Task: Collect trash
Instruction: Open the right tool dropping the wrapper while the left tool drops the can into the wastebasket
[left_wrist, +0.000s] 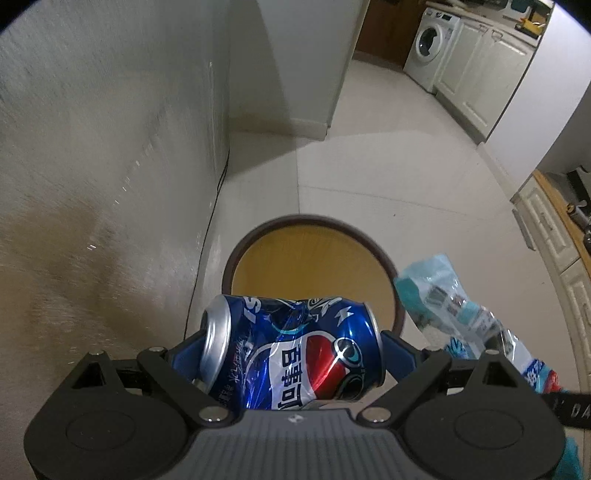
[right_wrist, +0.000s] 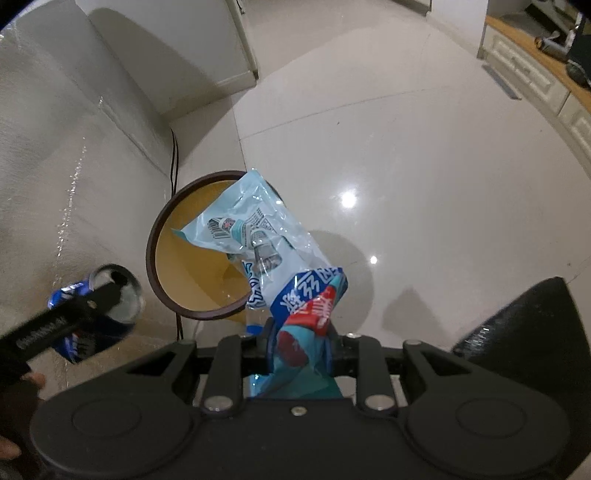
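holding a dented blue can (left_wrist: 291, 354) in my left gripper (left_wrist: 291, 350) and a plastic wrapper (right_wrist: 273, 258) pinched in my right gripper (right_wrist: 299, 347), both just above the bin (right_wrist: 155, 236) ahead; next i judge i release them.

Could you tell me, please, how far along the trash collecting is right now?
Done: both pieces are picked up. The left gripper is shut on the crushed can, and the right gripper is shut on the plastic wrapper. In hand: both hang at the bin, the wrapper partly above its opening. Left: release each one inside; the part of the bin that shows looks empty.
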